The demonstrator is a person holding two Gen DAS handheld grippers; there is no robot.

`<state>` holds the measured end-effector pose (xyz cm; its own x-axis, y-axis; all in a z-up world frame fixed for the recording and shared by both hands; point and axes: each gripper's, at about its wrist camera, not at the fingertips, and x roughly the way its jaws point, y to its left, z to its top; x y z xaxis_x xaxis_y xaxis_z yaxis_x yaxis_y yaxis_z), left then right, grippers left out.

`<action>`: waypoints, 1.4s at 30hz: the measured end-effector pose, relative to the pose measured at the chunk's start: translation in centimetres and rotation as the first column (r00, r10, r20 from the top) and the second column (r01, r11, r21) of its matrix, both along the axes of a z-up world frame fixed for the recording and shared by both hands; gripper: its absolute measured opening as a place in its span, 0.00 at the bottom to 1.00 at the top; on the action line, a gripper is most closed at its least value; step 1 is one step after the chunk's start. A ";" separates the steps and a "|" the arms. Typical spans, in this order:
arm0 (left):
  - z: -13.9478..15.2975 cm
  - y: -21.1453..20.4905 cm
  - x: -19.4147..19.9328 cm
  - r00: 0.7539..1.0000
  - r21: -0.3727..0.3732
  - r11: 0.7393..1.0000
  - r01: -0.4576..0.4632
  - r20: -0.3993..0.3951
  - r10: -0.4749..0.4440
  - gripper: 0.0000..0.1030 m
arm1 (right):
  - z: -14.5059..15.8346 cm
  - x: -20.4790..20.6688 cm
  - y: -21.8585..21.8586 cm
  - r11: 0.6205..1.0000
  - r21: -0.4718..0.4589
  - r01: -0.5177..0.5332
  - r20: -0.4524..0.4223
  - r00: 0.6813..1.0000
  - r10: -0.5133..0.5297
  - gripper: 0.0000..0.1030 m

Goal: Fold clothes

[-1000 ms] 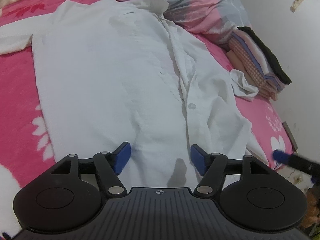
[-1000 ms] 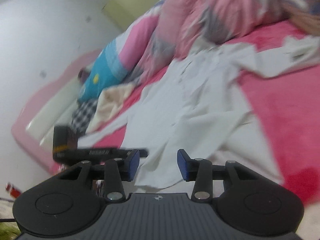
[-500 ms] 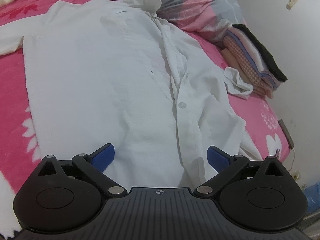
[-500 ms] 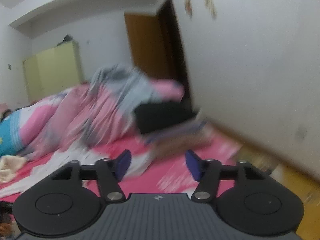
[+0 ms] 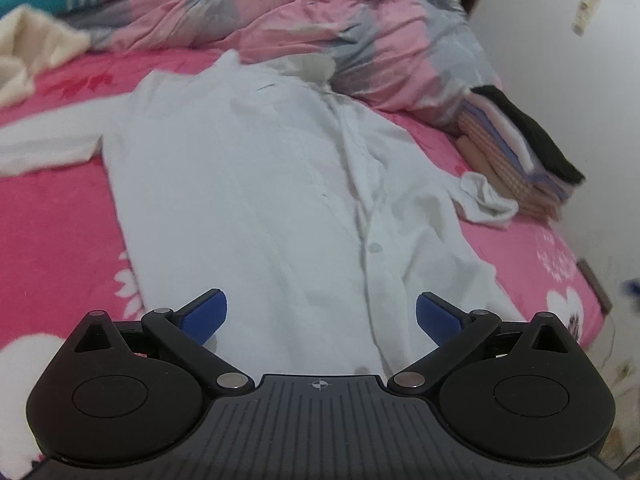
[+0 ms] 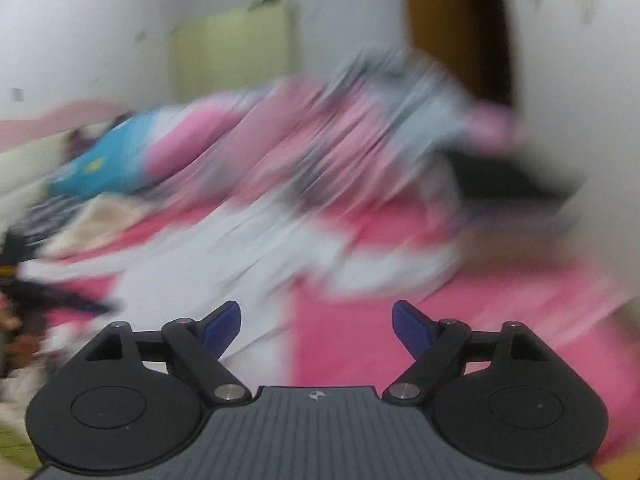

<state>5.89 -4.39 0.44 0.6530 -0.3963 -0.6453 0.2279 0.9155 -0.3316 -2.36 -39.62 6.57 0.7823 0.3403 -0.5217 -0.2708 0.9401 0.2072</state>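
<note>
- On the pink bed (image 5: 52, 232) the white shirt (image 5: 248, 200) lies spread out flat, collar toward the quilt (image 5: 320, 32) at the far end and hem toward the left claw (image 5: 320, 314)
- Left claw hovers over the hem with its jaws wide apart and nothing between them; the blue pads (image 5: 206, 312) sit either side of the button placket
- Right claw (image 6: 316, 326) also stands with its jaws apart and empty; its view is badly smeared, so all I can make out is white cloth below and to its left and pink sheet under it
- To my eye the job at hand is a grip on the hem: I'd take the cloth at a corner rather than mid-hem, pinch both layers where the front overlaps, and have the other claw take a matching spot so the fold comes over square
- I'd wait for the right claw to steady before it bites, as a grab at speed would likely drag the shirt askew
- Shirt looks thin and limp, creased along the placket, with one pale button (image 5: 375, 247) showing
- One sleeve runs out to the left across the sheet; the other is bunched, its cuff (image 5: 486, 200) touching a stack of folded clothes (image 5: 520, 152) by the wall
- Nothing on the body is folded over
</note>
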 end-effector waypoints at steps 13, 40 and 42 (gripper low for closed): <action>-0.8 -6.5 -1.1 0.971 0.185 0.959 0.216 0.061 -0.231 0.68 | -8.8 3.6 2.8 0.956 0.283 0.079 -0.177 0.984 -0.029 0.51; -2.7 -5.4 1.2 0.982 0.087 0.980 0.179 -0.072 -0.173 0.10 | -8.5 6.2 0.7 0.985 0.160 0.060 0.030 0.997 -0.066 0.01; -2.7 -5.1 1.3 0.983 0.058 0.983 0.174 -0.075 -0.169 0.10 | -8.2 5.1 0.9 0.990 0.100 0.100 0.045 0.993 -0.105 0.01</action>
<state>7.23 -9.49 -2.30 0.5316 -0.4551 -0.7143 0.3617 0.8846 -0.2943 2.75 -38.77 -1.66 0.8399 0.3046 -0.4492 -0.1867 0.9393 0.2878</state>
